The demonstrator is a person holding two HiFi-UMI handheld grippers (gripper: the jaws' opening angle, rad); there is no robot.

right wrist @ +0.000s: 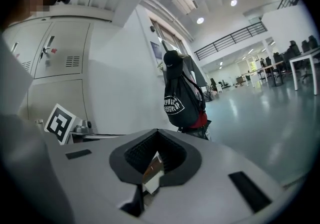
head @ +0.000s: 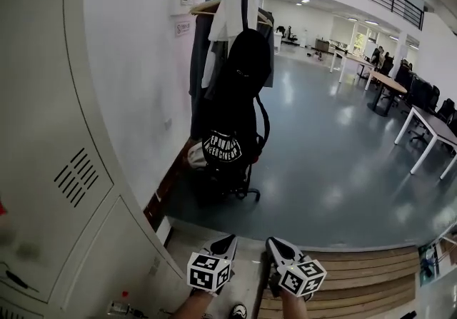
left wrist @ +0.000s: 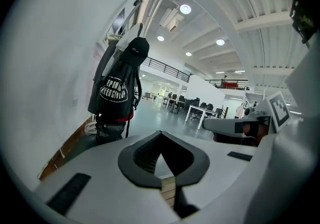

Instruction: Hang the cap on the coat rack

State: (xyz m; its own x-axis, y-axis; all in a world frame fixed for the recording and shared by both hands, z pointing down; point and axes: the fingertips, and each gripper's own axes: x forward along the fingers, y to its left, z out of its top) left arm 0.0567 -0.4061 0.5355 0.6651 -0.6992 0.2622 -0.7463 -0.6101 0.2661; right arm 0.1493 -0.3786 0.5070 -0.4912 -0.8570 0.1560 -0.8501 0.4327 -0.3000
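Lockers [head: 43, 168] fill the near left, white wall behind them. Coat rack [head: 214, 5] stands against that wall further off, loaded with jackets and a black printed bag [head: 228, 132]. Cap [head: 248, 50], black, sits high on the rack just above the bag; it looks already hung. Brim direction can't be made out.

Left gripper [head: 228, 240] is at the near edge, fingers [left wrist: 145, 153] closed tip to tip, nothing between them. Right gripper [head: 275, 243] is just beside it, fingers [right wrist: 142, 155] also fully closed and empty.

Key relation: the cap lies far from both, up and slightly left of the fingers, with open floor [head: 335, 153] between. Both grippers point roughly level toward the rack. They're about equally distant, the left marginally nearer since it's on the rack side.

Judgement: hang step looks complete, no grasp needed. Tables [head: 428, 121] at far right are irrelevant.
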